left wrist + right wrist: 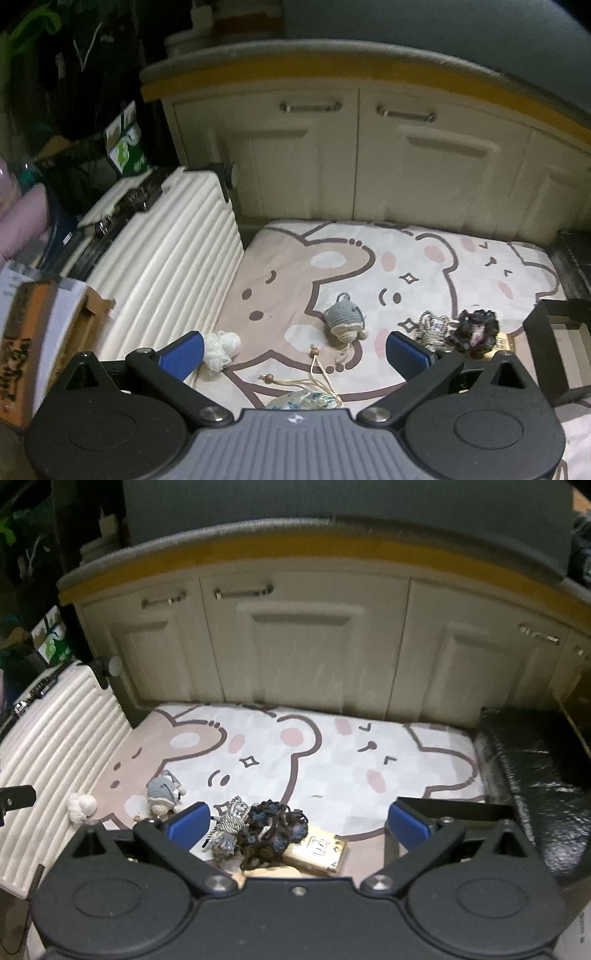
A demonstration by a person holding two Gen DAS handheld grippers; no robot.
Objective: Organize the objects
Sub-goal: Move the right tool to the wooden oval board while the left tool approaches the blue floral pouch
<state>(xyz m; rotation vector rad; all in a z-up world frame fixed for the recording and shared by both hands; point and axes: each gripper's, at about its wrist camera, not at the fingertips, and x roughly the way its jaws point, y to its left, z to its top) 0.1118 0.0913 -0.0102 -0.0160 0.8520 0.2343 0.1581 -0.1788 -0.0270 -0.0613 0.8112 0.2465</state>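
Both grippers are hanging open and empty, the left gripper [295,352] and right gripper [297,825] just starting. Closest, at six o'clock, a flowery cloth pouch [303,400] is lying; farther, at twelve, a grey knitted mouse [343,319] on the bear mat [461,258]. I think grabbing comes next.

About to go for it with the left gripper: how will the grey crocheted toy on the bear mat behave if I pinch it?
The grey crocheted toy looks like soft yarn, so it probably squashes between the pads and weighs little. Its rounded body may roll if nudged. The open left gripper could also hook the loop on top, though it looks small.
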